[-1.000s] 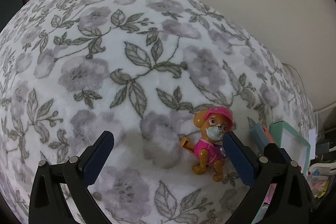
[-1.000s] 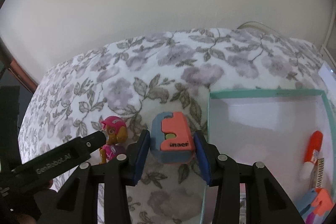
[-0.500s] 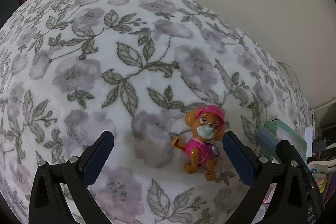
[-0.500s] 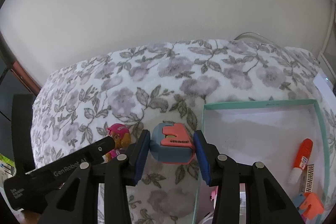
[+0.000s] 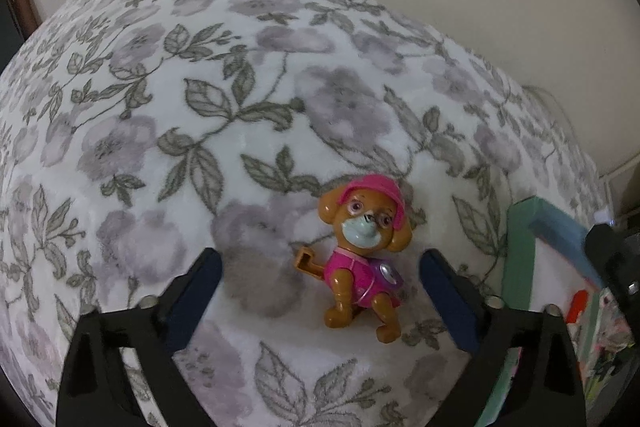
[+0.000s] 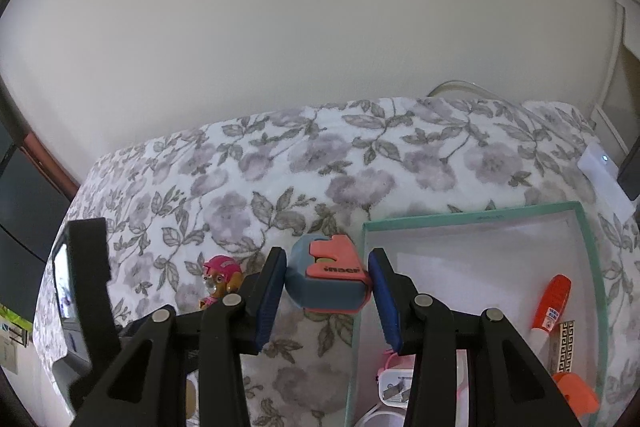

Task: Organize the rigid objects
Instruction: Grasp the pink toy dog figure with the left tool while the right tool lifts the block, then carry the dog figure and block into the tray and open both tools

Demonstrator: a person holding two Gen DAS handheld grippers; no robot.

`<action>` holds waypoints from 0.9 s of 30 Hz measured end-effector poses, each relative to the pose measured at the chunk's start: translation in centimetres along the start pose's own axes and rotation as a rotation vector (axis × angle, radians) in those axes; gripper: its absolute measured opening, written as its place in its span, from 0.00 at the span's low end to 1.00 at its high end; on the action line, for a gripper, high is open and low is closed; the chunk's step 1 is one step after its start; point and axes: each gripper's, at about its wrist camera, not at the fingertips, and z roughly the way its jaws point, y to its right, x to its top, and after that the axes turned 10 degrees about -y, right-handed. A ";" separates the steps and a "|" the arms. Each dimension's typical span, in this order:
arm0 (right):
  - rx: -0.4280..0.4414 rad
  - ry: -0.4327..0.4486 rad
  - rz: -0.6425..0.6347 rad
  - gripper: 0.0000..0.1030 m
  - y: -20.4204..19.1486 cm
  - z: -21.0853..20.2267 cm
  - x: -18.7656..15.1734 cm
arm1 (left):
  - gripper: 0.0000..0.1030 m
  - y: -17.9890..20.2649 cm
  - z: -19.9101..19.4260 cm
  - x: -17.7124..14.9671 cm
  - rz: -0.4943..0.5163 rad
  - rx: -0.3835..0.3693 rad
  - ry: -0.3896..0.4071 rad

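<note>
Left wrist view: one toy pup figure [image 5: 362, 259], tan with a pink cap and pink vest, sits upright on the flowered blanket [image 5: 192, 131]. It lies between the two blue pads of the left gripper [image 5: 320, 291], nearer the right-hand pad, touching neither. The jaws have just been closing a little, yet they stand wide apart with only the pup between them. At the right edge shows one corner of a teal-rimmed box [image 5: 516, 259], and above it part of the other gripper with a blue block.

Right wrist view: the right gripper [image 6: 326, 285] is clamped on one blue-and-coral tape dispenser [image 6: 328, 277], both pads pressing its sides, and holds it clear of the blanket [image 6: 360, 163] just beside the left rim of the box [image 6: 472, 217]. Inside the box lie one orange-and-white glue stick [image 6: 550, 307], one small patterned pack [image 6: 564, 347] touching it, and one coral piece [image 6: 576, 393] at the near corner. The same pup [image 6: 220, 281] sits on the blanket left of the gripper's left finger, partly hidden behind it. One black arm of the left gripper [image 6: 90, 287] stands at far left. A white device [image 6: 604, 181] rests on the blanket's right edge.
</note>
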 end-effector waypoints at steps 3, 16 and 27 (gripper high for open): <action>0.002 -0.002 0.001 0.44 0.0 0.1 -0.1 | 0.80 0.6 0.3 -0.2 0.022 0.046 0.013; 0.006 0.002 0.009 0.44 0.2 -0.3 -0.1 | 0.49 0.5 -2.5 0.3 -0.013 0.018 0.068; 0.005 0.067 0.027 0.44 1.6 -4.1 0.5 | 0.50 3.2 -10.0 -0.2 0.050 -0.048 0.255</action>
